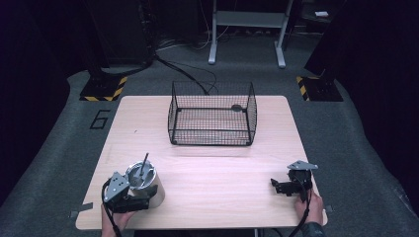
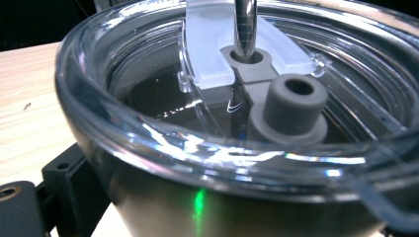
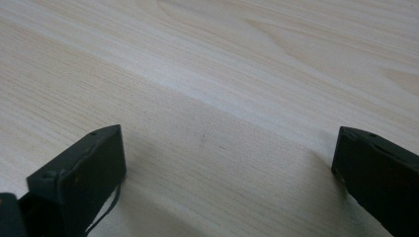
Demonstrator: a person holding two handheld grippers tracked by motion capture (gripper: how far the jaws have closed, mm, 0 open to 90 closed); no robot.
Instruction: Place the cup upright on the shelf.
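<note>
Closest to me at the desk's (image 1: pixel 207 173) near left corner, my left tool (image 1: pixel 129 196) is clamped around a steel tumbler (image 1: pixel 148 187). From above I see its straw (image 1: pixel 145 163); the left gripper view adds the clear lid (image 2: pixel 148 123) and grey spout (image 2: pixel 294 106). Mid-desk, farther back, stands a black wire basket (image 1: pixel 212 114). At the right, my right tool (image 1: pixel 285 186) holds nothing, and its own view shows the jaws wide apart over bare wood.

Tumbler (image 2: pixel 207 163) cut off at bottom and right edges; its straw (image 2: pixel 244 24) cut off at top. Dark item in basket (image 1: pixel 236 107) too small to identify.
</note>
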